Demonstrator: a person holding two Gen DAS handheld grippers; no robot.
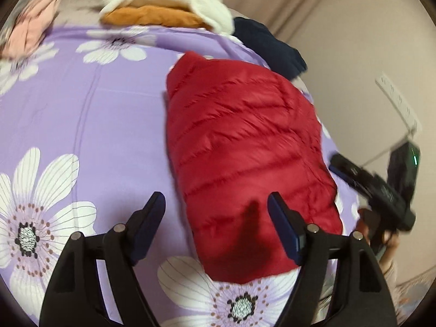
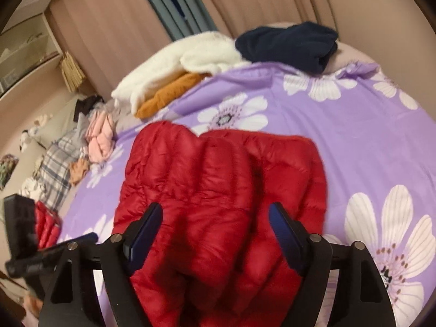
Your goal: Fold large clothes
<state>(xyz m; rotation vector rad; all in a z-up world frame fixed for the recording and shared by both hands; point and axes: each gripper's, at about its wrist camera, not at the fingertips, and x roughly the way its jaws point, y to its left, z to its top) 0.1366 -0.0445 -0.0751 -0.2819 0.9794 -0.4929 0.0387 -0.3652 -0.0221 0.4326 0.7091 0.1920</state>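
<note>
Red puffer jacket (image 2: 218, 190) lies part-folded on the bed (image 2: 340, 136); both my grippers (image 1: 216, 207) (image 2: 216, 215) gape empty; next, I judge, grip the near hem.

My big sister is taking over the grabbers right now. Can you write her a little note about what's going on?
Left gripper: open, holding nothing, above the bedspread's near edge.
Right gripper: open, empty, over the red puffer jacket.
The jacket lies folded into a compact bundle on the purple flowered bedspread.
White, orange and navy clothes sit stacked at the far edge.
Left: probably neaten the jacket or move it to the stack.
</note>
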